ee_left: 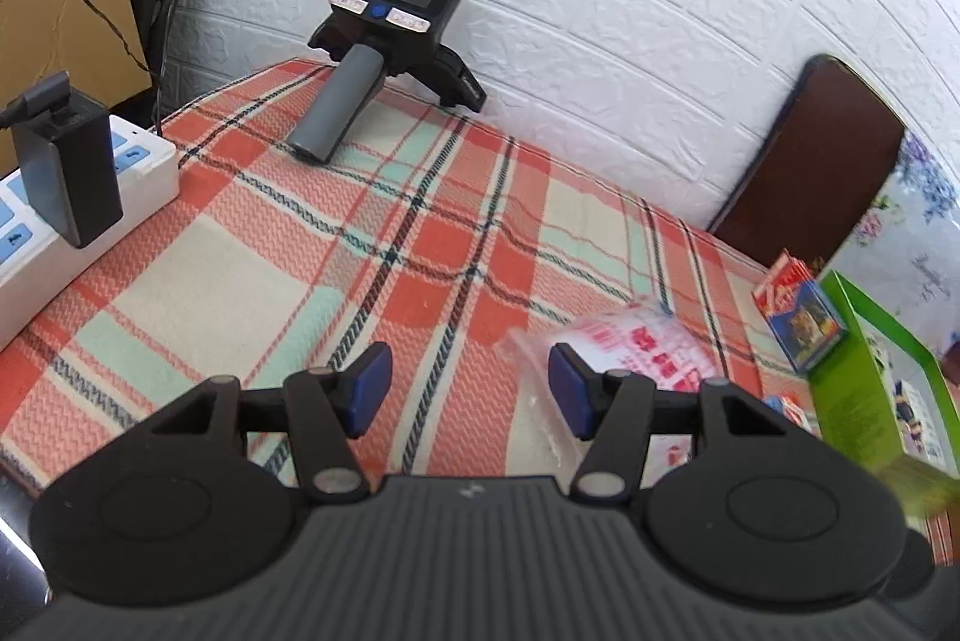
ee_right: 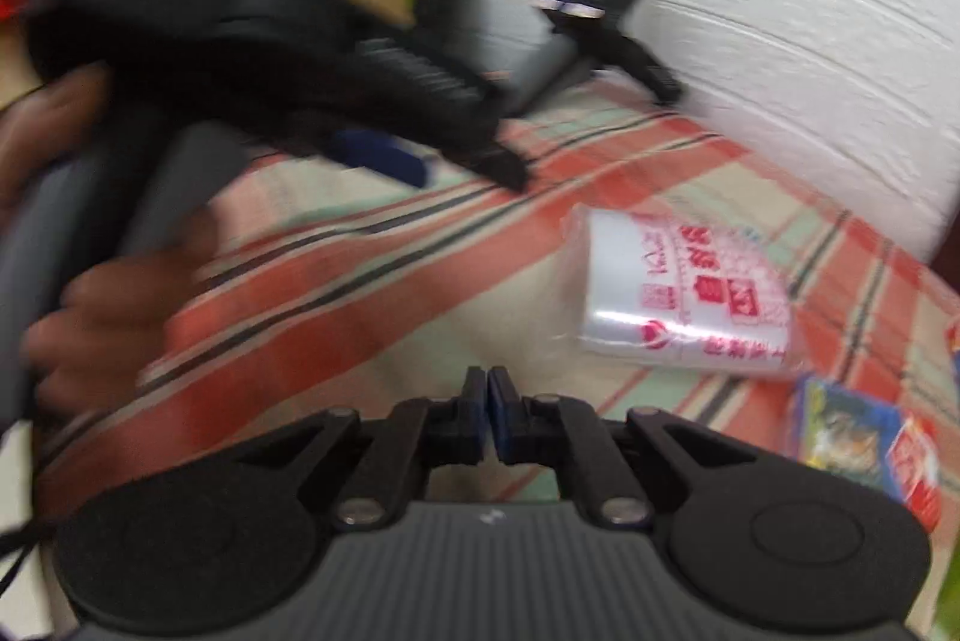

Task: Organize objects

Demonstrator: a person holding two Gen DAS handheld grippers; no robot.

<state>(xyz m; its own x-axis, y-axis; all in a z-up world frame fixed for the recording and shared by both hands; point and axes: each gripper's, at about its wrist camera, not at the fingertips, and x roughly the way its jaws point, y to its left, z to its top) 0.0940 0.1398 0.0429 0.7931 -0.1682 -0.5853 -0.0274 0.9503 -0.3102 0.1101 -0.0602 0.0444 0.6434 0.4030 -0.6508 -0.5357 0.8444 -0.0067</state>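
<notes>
We hold our left gripper (ee_left: 471, 389) above the plaid tablecloth (ee_left: 240, 245) with its blue pads spread wide and nothing between them. The plastic-wrapped roll with red print (ee_left: 636, 350) lies on the cloth just beside and beyond the right-hand pad (ee_left: 570, 389), not between the pads, though its clear wrapper reaches close in below that pad. Our right gripper (ee_right: 487, 422) has its pads pressed together and carries nothing; in its view the roll (ee_right: 684, 293) lies on its side, ahead and to the right, with a blue and red card box (ee_right: 864, 452) nearer on the right. A green box (ee_left: 870, 389) stands at the right edge of the table.

The risks, as we judge them: if we close the left gripper from here, the right-hand pad may catch only loose wrapper, and the roll could slip or roll away across the cloth. The slick film looks prone to sliding. The right wrist view is heavily blurred, and our left hand (ee_right: 90, 317) with its tool fills that view's left side, so the two tools may collide near the roll.
</notes>
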